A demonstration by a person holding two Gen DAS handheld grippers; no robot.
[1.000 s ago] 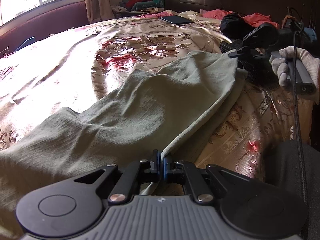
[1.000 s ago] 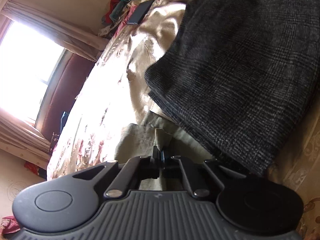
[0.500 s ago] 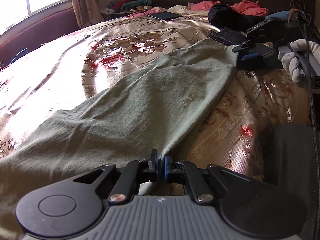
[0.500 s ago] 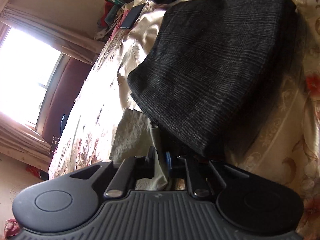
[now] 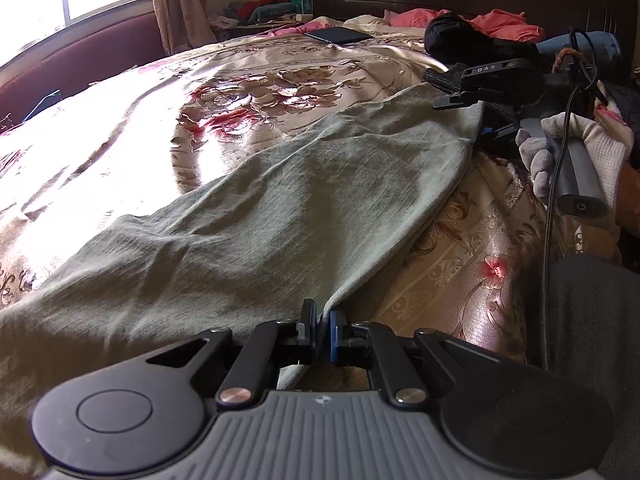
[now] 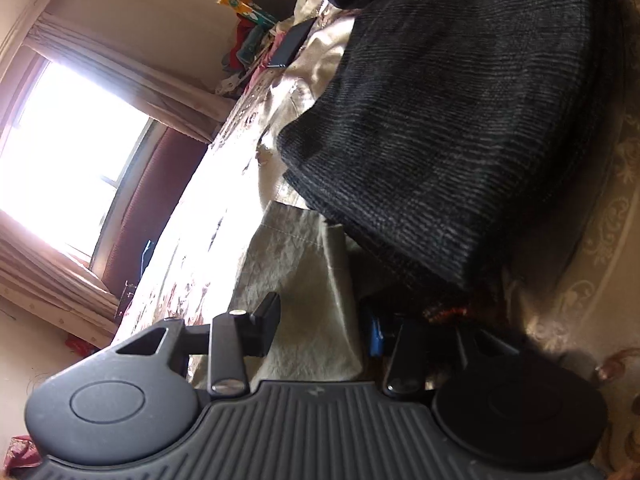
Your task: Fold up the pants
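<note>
Left gripper [image 5: 320,322] pinches the pants [image 5: 256,220] at lower centre; right gripper [image 6: 320,324] gapes, probably holding nothing. Regrip squarely before folding.

Matt, coarse-woven green pants [image 5: 280,216], glossy satin-like bedspread [image 5: 280,80], dark ribbed knit garment [image 6: 460,120], apparently matt plastic tool [image 5: 320,330]

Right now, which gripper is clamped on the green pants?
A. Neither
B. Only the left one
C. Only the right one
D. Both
B: the left gripper is shut on the edge of the green pants, while the right gripper has its jaws wide apart around the cloth.
</note>
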